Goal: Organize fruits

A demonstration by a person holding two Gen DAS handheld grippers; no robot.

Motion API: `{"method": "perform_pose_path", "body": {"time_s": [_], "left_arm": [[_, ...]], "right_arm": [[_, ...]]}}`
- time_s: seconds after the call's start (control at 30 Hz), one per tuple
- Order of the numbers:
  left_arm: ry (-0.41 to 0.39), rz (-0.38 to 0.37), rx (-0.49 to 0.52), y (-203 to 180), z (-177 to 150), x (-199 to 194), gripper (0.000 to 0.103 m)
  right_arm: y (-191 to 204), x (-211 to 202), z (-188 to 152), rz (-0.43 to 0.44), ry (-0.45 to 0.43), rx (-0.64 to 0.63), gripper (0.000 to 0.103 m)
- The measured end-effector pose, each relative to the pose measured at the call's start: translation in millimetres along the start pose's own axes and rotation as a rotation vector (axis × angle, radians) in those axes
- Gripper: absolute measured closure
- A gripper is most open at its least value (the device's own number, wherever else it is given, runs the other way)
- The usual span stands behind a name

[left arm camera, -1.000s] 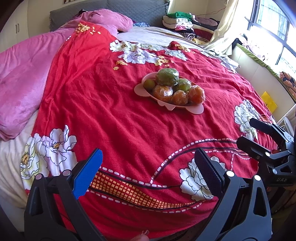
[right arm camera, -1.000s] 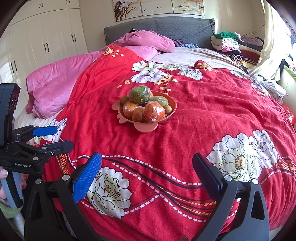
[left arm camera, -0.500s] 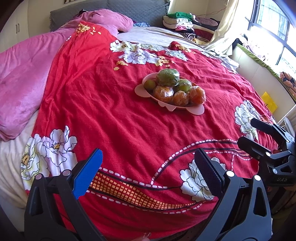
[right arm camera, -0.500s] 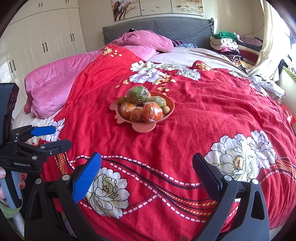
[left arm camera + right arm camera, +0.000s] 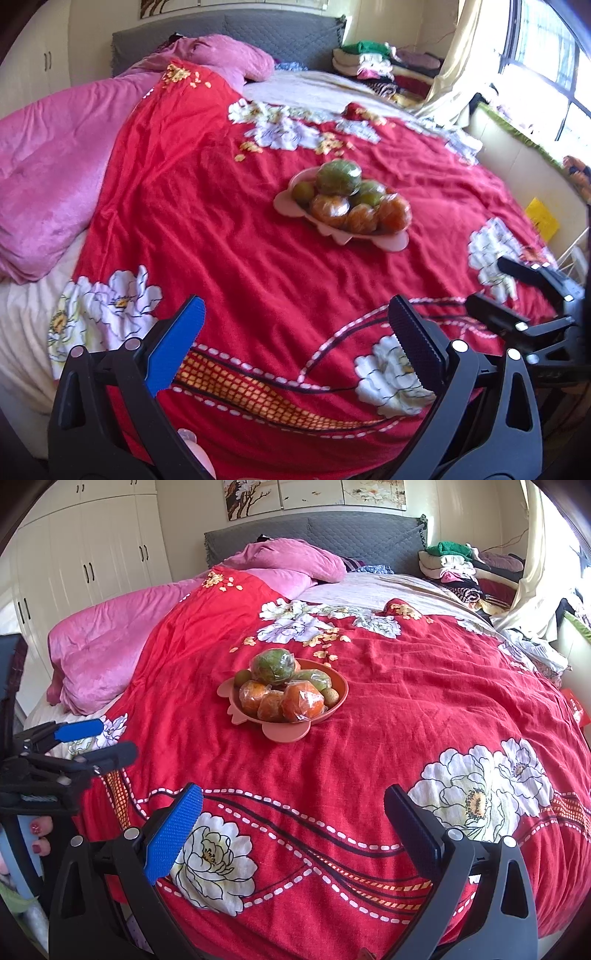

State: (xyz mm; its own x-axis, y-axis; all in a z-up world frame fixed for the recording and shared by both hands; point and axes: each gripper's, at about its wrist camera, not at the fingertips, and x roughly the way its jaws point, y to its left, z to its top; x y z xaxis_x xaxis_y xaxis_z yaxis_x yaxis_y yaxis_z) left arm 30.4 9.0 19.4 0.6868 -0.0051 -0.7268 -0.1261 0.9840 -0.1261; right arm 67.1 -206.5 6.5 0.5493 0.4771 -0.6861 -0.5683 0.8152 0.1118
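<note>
Bright daylight from window (image 5: 554, 55), overexposed there. Slight motion blur across left wrist view; right wrist view sharp. Fisheye bending and dark vignette at corners.

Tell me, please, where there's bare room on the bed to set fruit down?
Free: the red blanket right of the pink bowl, and the stretch between it and both open grippers. Crowded: the bowl itself, heaped with wrapped fruit.
</note>
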Motion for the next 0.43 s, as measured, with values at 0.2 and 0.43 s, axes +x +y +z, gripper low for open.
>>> {"method": "perform_pose_path", "body": {"time_s": [0.2, 0.43], "left_arm": [[0.014, 0.059, -0.038, 9.0, 4.4, 12.0, 0.010], [0.011, 0.132, -0.108, 52.7, 33.5, 44.7, 0.010]], "right_arm": [[-14.9, 7.3, 1.8, -0.016, 0.006, 0.034, 0.005], [-76.8, 24.0, 28.6, -0.161, -0.016, 0.099, 0.005]]}}
